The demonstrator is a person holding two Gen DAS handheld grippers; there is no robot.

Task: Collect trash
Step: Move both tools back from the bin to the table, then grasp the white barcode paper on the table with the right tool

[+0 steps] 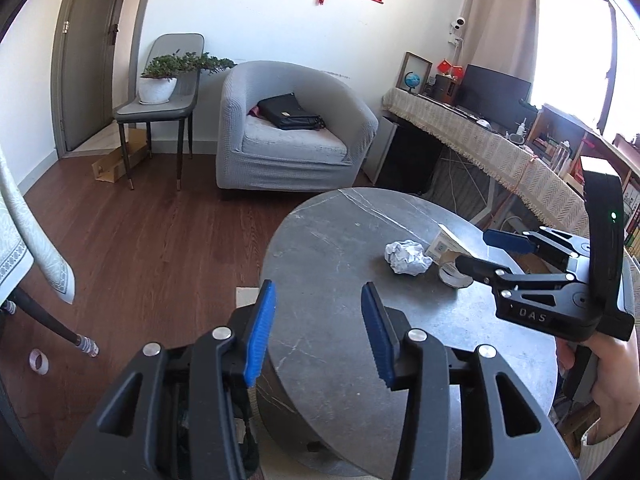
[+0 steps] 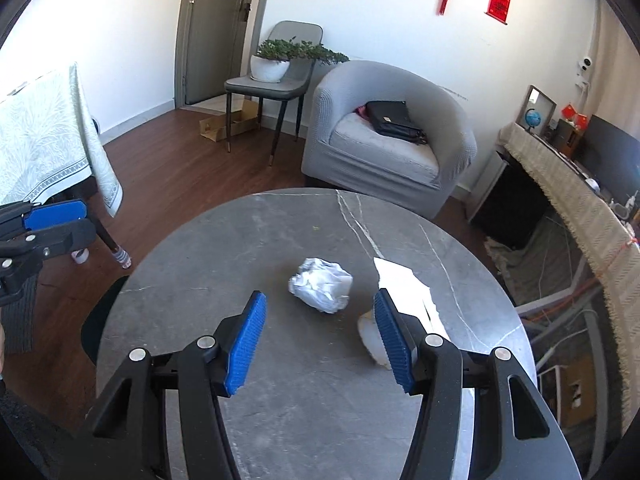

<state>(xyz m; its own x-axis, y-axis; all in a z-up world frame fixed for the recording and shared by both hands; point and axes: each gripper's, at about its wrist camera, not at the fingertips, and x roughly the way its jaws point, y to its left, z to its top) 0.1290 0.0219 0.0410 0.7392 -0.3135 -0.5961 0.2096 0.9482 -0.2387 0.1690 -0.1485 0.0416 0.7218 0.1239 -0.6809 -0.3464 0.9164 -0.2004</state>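
in the left wrist view, the left gripper [image 1: 318, 332] is seen with its blue-padded jaws parted about halfway and nothing between them, poised over the near edge of the round grey marble-patterned table [image 1: 344, 240]. further in on the tabletop lies a crumpled ball of white paper [image 1: 407, 257], and just beside it a small white cardboard box [image 1: 442, 242] and a roll of clear tape [image 1: 454, 276]. the right gripper [image 1: 480, 250] is held in a hand [image 1: 604, 376] at the right, its jaws apart and empty, reaching over the box and tape.

in the right wrist view, the right gripper [image 2: 320, 344] is shown open around bare tabletop, the crumpled paper ball [image 2: 321, 284] lying just ahead between the lines of its fingers — untouched. the box [image 2: 404, 288] and the tape roll [image 2: 370, 334] are partly hidden behind the right-hand finger.

the ball is judged very light, soft and springy, not fragile — it would likely give under the pads and might skid on the smooth stone. it is best taken across its widest middle, with the jaws closed well in.
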